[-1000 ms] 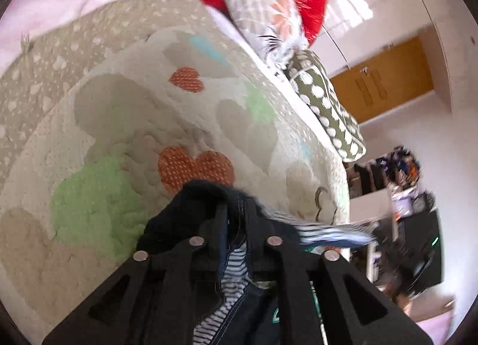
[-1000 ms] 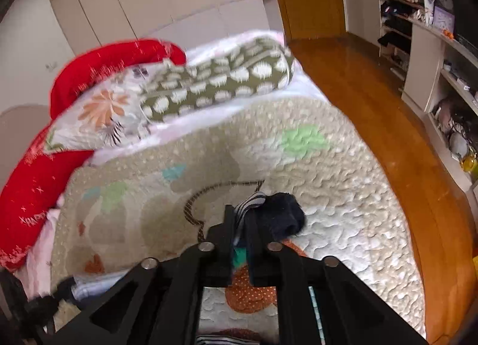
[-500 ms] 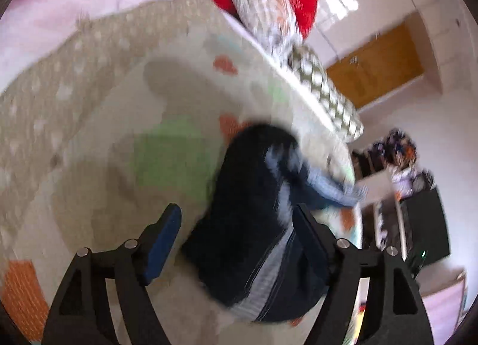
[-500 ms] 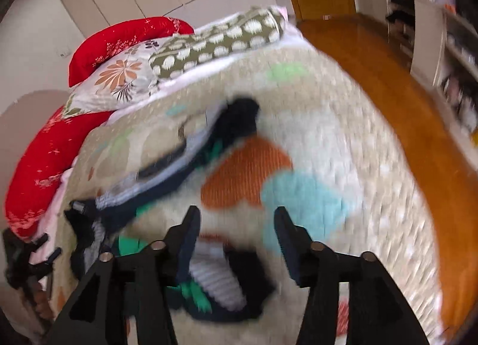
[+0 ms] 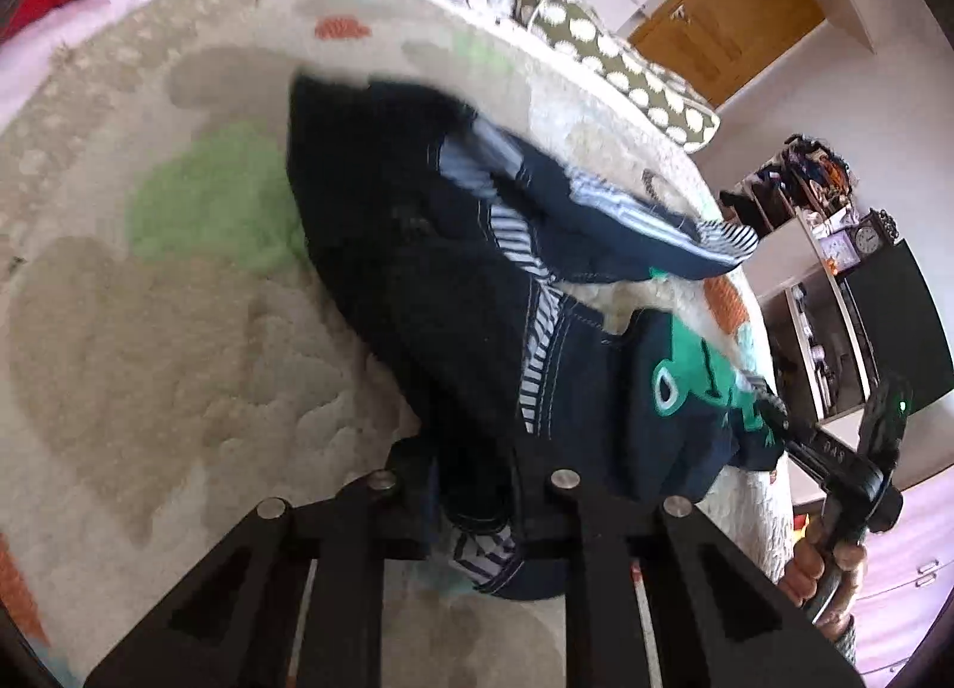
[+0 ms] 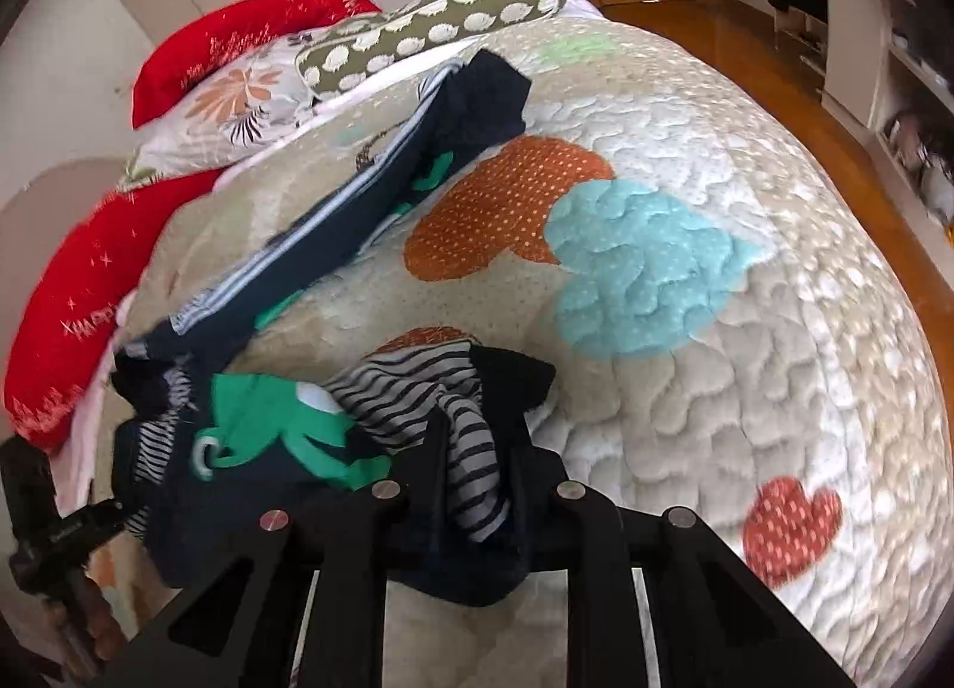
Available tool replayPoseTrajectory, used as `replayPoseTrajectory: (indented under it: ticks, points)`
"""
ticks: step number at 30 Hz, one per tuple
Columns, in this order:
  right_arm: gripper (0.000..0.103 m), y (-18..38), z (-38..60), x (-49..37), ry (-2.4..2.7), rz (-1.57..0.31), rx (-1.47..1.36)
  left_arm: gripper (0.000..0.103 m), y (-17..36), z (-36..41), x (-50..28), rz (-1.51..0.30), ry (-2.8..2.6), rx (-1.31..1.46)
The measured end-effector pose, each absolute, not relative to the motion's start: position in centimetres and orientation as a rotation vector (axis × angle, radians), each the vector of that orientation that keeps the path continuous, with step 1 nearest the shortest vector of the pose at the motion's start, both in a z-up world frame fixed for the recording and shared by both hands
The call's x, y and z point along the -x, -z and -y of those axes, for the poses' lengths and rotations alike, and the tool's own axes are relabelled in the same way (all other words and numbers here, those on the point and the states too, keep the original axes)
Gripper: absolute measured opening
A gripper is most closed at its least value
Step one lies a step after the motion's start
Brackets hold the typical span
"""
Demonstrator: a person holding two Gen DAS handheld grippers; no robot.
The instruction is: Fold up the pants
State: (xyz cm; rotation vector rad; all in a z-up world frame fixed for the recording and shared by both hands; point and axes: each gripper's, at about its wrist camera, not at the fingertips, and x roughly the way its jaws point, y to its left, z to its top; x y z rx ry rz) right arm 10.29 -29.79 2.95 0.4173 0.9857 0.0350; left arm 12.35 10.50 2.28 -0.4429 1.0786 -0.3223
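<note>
Left wrist view, bottom centre: the left gripper (image 5: 477,485) is pinching a bunch of dark navy cloth and striped lining of the pants (image 5: 453,282); its fingers have just been closing and are now standing nearly together with the fabric pressed between them. Right wrist view, bottom centre: the right gripper (image 6: 477,449) is gripping a fold of striped lining and navy cloth of the pants (image 6: 369,223) in the same way; its fingers have likewise just been closing, and cloth is sitting between them.

The pants are lying on the quilt (image 6: 745,330) of a bed; in the right wrist view the waist end with a green patch (image 6: 262,425) is lying at lower left, just beside the right gripper, while one leg is stretching diagonally toward the upper centre of the frame; an orange heart (image 6: 507,205) and a blue heart (image 6: 638,265) on the quilt are lying just right of that leg.

In the left wrist view, at lower right, a hand (image 5: 826,575) is holding the right gripper's handle at the edge of the pants.

Farther off, along the top of the right wrist view, a spotted green pillow (image 6: 441,32), a floral pillow (image 6: 232,104) and a red pillow (image 6: 77,294) are lying at the bed's far end; a wooden door (image 5: 733,26) is showing at upper right of the left wrist view.
</note>
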Motion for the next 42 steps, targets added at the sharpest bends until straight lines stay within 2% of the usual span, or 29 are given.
replayPoseTrajectory:
  ticks: [5, 12, 15, 16, 18, 25, 29, 33, 34, 35, 36, 39, 42]
  points:
    - [0.019, -4.9, 30.1, -6.9, -0.043, -0.957, -0.414, 0.016, -4.8, -13.7, -8.6, -1.027, 0.309, 0.539]
    - [0.019, -6.4, 29.9, -0.2, -0.111, -0.945, -0.482, 0.018, -6.1, -16.7, -1.5, -0.983, 0.290, 0.535]
    - [0.019, -6.0, 29.5, 2.5, -0.122, -0.942, -0.486, 0.028, -4.2, -16.8, -0.3, -1.020, 0.266, 0.529]
    - [0.020, -5.5, 29.4, 3.1, -0.101, -0.947, -0.471, 0.030, -3.2, -16.8, -0.1, -1.046, 0.239, 0.519]
    - [0.031, -4.5, 29.7, 3.3, -0.005, -0.962, -0.434, 0.033, -1.9, -16.8, -0.2, -1.078, 0.200, 0.519]
    - [0.033, -6.4, 32.7, 5.1, 0.110, -0.902, -0.382, 0.035, -2.2, -17.8, 1.2, -1.030, 0.241, 0.583]
    - [0.048, -6.2, 31.2, 5.6, -0.018, -0.933, -0.343, 0.039, -3.9, -19.3, 3.2, -0.959, 0.191, 0.574]
    - [0.048, -4.8, 29.6, 7.2, -0.067, -0.959, -0.324, 0.040, -6.6, -20.5, 4.9, -0.866, 0.168, 0.540]
    - [0.048, -4.7, 29.4, 8.0, -0.062, -0.941, -0.318, 0.044, -7.5, -20.5, 5.1, -0.839, 0.182, 0.533]
    - [0.048, -4.8, 29.1, 8.7, -0.055, -0.917, -0.299, 0.050, -8.1, -20.2, 5.1, -0.821, 0.199, 0.522]
    - [0.048, -4.9, 29.0, 9.0, -0.052, -0.903, -0.278, 0.052, -8.6, -19.9, 5.1, -0.810, 0.215, 0.508]
    - [0.048, -5.7, 26.9, 10.3, -0.068, -0.856, -0.075, 0.052, -8.6, -18.2, 4.4, -0.811, 0.245, 0.480]
    - [0.048, -5.2, 23.7, 11.0, -0.065, -0.796, 0.282, 0.052, -6.9, -17.0, 3.3, -0.876, 0.267, 0.505]
